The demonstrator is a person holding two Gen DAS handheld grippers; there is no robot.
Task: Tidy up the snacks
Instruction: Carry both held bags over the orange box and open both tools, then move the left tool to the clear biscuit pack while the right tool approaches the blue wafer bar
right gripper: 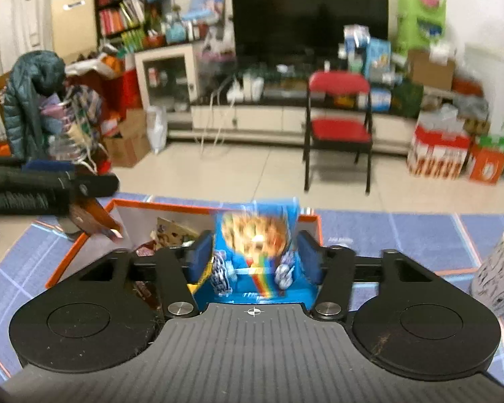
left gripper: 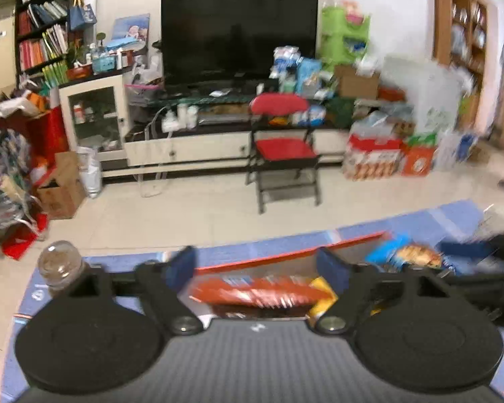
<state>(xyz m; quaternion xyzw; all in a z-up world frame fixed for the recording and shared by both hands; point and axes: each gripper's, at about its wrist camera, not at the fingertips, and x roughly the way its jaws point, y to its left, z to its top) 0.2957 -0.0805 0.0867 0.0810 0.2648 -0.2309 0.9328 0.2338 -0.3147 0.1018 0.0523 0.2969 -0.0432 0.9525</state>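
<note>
My right gripper is shut on a blue cookie packet and holds it upright over the orange-rimmed box. The same packet shows in the left wrist view, at the right. My left gripper is open, with its jaws wide apart above an orange snack packet that lies in the box. A yellow packet lies beside it. In the right wrist view the left gripper comes in from the left with a brown packet under it.
A glass jar stands on the blue mat at the left. A white patterned mug stands on the mat at the right. A red folding chair and a TV stand are across the floor.
</note>
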